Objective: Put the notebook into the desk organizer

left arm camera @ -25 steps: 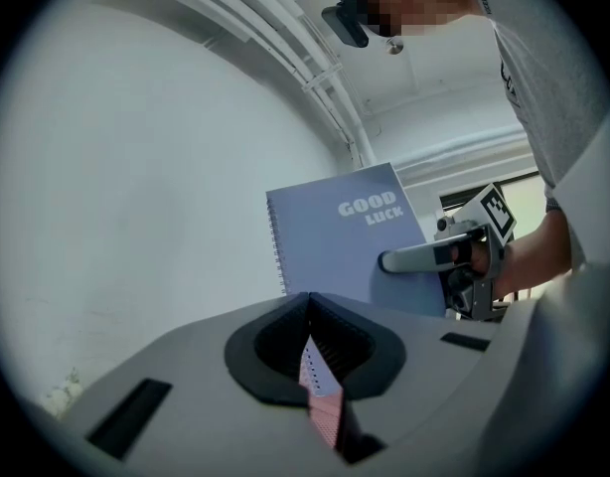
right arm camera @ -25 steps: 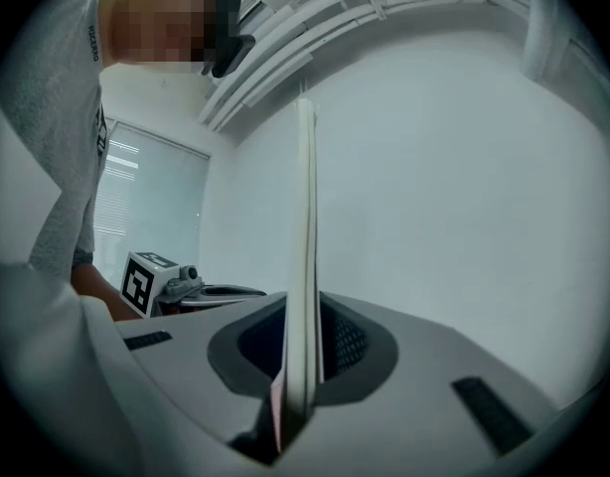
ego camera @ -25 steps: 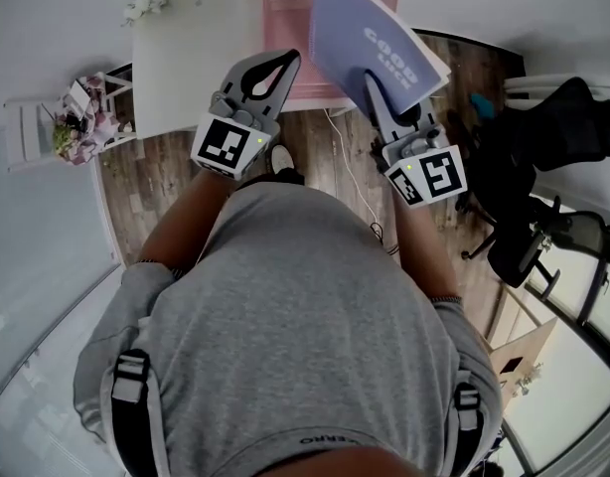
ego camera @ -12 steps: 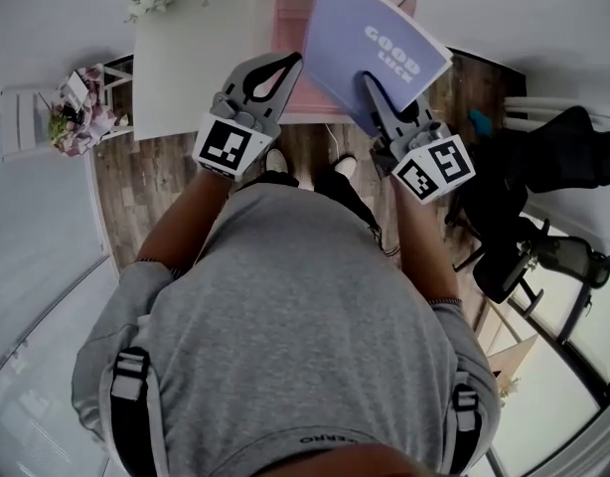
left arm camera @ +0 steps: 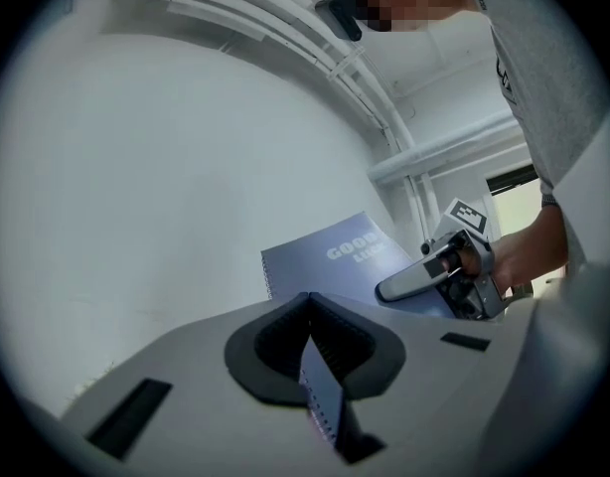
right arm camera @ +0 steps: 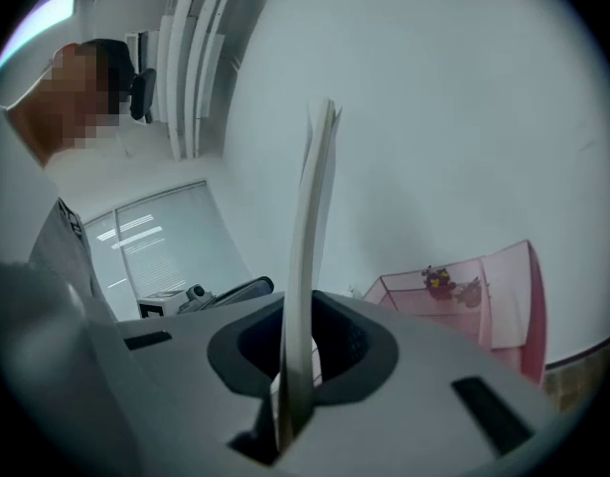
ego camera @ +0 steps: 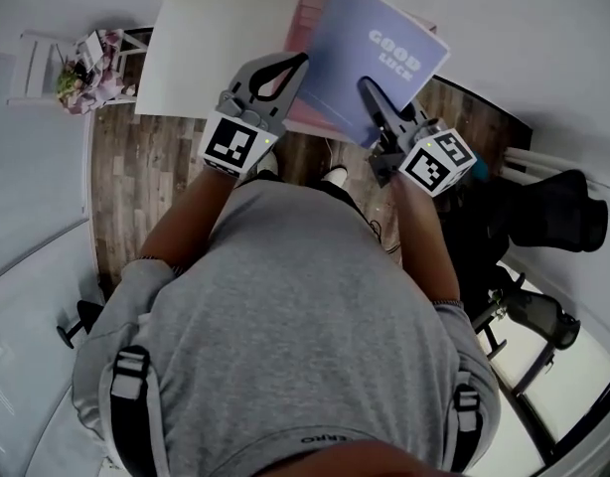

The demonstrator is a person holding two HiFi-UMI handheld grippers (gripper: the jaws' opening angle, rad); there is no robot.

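The left gripper (ego camera: 296,61) has its jaws pressed together on nothing, tips just beside the notebook's (ego camera: 360,48) left edge. The lilac notebook is held in the air, not in the pink organizer (ego camera: 303,13) on the white desk (ego camera: 206,58). Its cover reads "GOOD LUCK". The right gripper (ego camera: 368,89) is clamped on its lower edge, and the pages stand edge-on between the jaws.
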